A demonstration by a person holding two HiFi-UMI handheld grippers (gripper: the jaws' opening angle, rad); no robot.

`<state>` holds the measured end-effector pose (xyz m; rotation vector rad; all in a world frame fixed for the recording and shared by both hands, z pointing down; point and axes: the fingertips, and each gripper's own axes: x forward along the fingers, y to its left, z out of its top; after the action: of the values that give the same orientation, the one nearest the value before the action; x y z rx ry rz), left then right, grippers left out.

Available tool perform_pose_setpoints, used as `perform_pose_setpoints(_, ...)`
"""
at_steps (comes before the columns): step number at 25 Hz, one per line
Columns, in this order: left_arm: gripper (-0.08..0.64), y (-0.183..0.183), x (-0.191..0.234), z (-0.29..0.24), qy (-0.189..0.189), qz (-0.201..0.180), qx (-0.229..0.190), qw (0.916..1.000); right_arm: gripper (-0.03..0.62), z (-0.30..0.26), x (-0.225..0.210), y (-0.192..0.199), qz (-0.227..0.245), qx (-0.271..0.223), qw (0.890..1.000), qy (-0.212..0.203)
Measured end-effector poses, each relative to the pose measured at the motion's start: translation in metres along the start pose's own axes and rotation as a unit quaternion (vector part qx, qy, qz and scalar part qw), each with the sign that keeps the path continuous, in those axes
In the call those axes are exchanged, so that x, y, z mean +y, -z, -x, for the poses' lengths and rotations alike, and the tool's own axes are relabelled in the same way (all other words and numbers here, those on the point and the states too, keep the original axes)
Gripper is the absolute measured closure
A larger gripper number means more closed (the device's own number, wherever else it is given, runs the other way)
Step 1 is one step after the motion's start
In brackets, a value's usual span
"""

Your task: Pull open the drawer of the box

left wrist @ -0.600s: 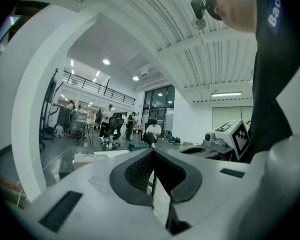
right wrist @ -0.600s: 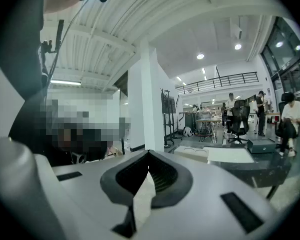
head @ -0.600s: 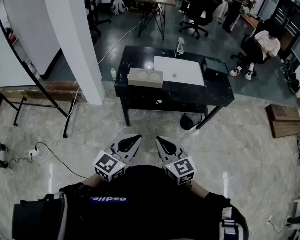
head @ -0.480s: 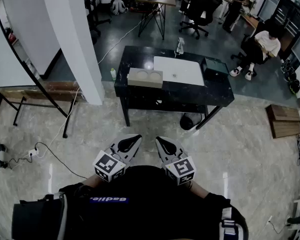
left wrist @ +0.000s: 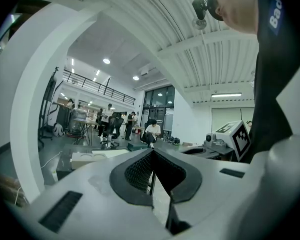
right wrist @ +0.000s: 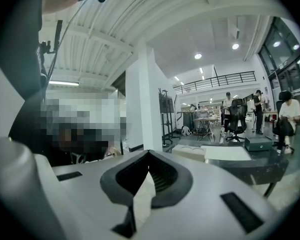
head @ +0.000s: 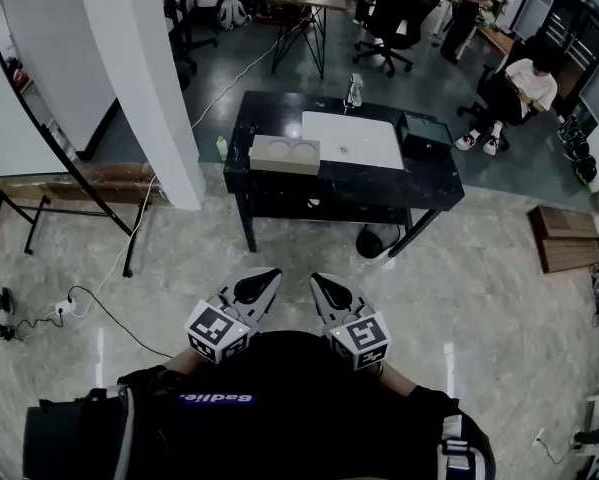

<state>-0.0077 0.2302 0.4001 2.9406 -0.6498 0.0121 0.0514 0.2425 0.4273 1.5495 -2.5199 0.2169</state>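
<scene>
A pale grey box point(head: 285, 154) with two round recesses stands on the left part of a black table point(head: 279, 186), well ahead of me across the floor. The grey box point(right wrist: 190, 152) also shows in the right gripper view. A white mat point(head: 353, 140) lies beside it and a dark green box point(head: 426, 131) sits at the table's right end. I see no drawer front from here. My left gripper point(head: 269, 276) and right gripper point(head: 319, 280) are held close to my body, side by side. Both are shut on nothing, far from the table.
A white pillar point(head: 139, 78) rises left of the table, with a metal rack point(head: 39, 208) and a floor cable point(head: 109, 308) further left. A dark round object point(head: 371, 240) sits under the table. A seated person point(head: 524, 83), office chairs point(head: 394, 13) and a wooden pallet point(head: 564, 238) are to the right.
The head view has shifted slightly, so the table sits a touch higher and further left in it. Both grippers keep their place and stay shut.
</scene>
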Motion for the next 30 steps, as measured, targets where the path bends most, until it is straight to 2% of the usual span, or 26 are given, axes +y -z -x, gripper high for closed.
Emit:
perform_pose_setpoints(11,0.558,0.003,-0.006,-0.020,-0.002,0.000,0.011,0.9999,0.592,0.009,-0.023,0.003,-0.021,-0.008,1.000,0.008)
perform_pose_setpoints(24,0.558,-0.002,-0.011,-0.060,-0.045,-0.009,0.020,0.9987,0.592,0.011,-0.065,0.000,-0.031,-0.022,0.999,-0.038)
perform_pose_setpoints(30,0.558,0.005,-0.026,-0.090,-0.058,-0.017,0.027,0.9978,0.592,0.020,-0.094,0.007,-0.035,-0.024,0.997,-0.061)
